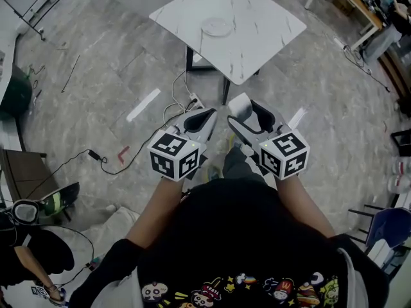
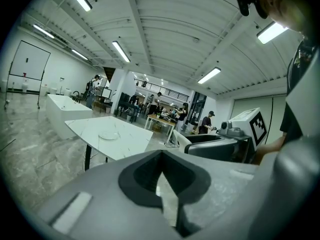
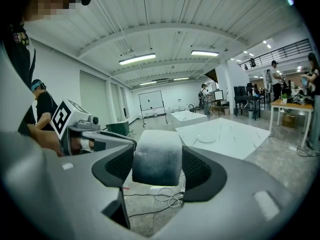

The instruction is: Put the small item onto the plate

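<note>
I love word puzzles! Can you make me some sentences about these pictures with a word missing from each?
1. The small pale block is clamped by the ____.
2. The left gripper is shut and holds ____.
3. The plate lies on a white ____.
Missing words: right gripper; nothing; table.
</note>
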Action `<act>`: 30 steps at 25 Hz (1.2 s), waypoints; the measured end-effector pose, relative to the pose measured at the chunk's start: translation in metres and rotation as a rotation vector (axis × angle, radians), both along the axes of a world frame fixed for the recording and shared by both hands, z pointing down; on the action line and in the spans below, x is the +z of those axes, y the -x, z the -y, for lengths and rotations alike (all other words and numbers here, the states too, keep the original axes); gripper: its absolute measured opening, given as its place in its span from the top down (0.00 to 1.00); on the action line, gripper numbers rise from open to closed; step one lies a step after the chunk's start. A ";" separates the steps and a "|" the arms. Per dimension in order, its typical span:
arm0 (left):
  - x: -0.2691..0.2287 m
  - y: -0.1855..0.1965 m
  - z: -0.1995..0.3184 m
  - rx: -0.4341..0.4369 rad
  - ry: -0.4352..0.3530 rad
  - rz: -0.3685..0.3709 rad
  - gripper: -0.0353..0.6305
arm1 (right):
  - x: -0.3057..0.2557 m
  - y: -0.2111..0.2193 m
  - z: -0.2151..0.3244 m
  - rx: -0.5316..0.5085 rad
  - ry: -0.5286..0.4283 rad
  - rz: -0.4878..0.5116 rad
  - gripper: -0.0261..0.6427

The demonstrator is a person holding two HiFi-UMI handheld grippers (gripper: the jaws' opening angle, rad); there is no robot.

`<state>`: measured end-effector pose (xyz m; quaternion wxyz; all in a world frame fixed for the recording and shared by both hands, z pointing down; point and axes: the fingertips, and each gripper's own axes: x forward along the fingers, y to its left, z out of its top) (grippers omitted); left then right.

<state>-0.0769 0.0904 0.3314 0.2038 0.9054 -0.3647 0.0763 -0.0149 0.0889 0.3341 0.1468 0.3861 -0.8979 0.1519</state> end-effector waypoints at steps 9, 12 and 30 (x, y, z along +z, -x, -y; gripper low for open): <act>0.014 -0.006 0.004 -0.008 0.036 0.016 0.95 | 0.008 -0.013 0.018 0.017 0.008 0.005 0.47; 0.021 -0.008 0.011 -0.013 0.054 0.025 0.95 | 0.014 -0.018 0.029 0.021 0.018 0.007 0.47; 0.058 -0.044 0.121 -0.029 0.153 0.084 0.95 | 0.054 -0.043 0.148 -0.015 0.093 0.027 0.47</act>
